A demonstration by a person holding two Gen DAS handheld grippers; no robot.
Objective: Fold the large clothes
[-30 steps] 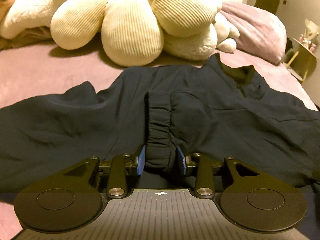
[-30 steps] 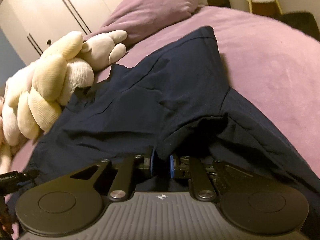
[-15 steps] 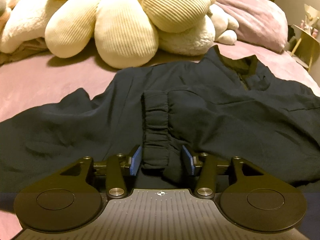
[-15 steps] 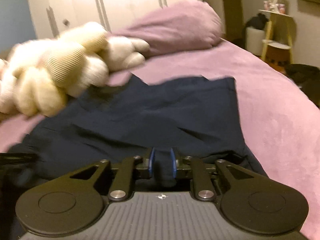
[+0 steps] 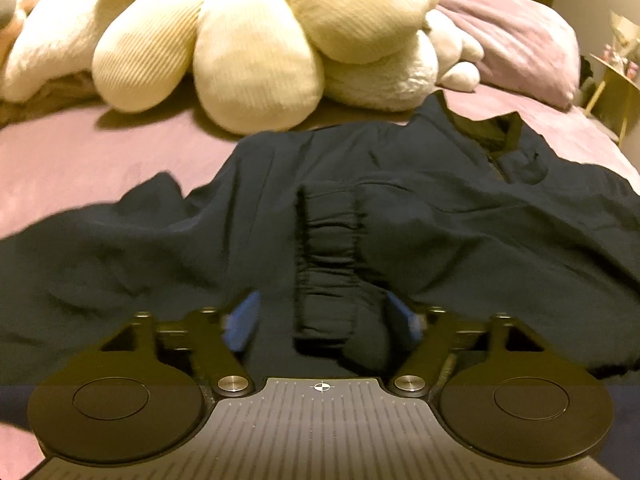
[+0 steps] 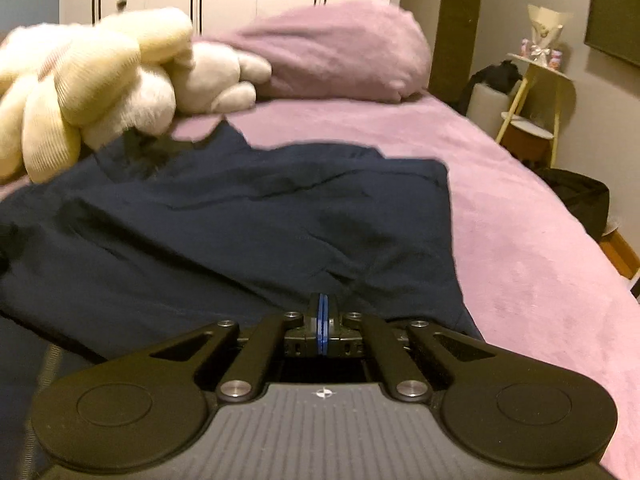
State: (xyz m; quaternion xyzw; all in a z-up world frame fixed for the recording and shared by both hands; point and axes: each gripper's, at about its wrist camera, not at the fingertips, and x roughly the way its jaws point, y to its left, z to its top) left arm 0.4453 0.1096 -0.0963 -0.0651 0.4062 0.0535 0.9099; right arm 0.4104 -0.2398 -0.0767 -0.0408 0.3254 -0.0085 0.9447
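Note:
A large dark navy jacket (image 5: 460, 216) lies spread on the purple bed, collar toward the pillows. Its elastic sleeve cuff (image 5: 326, 264) lies folded onto the body. My left gripper (image 5: 322, 320) is open, its blue pads apart on either side of the cuff's near end, not pinching it. In the right wrist view the jacket (image 6: 248, 216) lies flat with a straight edge at the right. My right gripper (image 6: 323, 316) is shut, blue pads together with no cloth between them, just above the jacket's near edge.
Cream plush toys (image 5: 256, 44) and a purple pillow (image 5: 516, 44) lie at the head of the bed. Bare purple bedding (image 6: 520, 248) lies right of the jacket. A small yellow side table (image 6: 536, 92) and a dark bag (image 6: 580, 196) stand beside the bed.
My left gripper has opened wide and let go of the sleeve cuff. My right gripper has released the jacket's fold, closed empty and swung to face the pillows.

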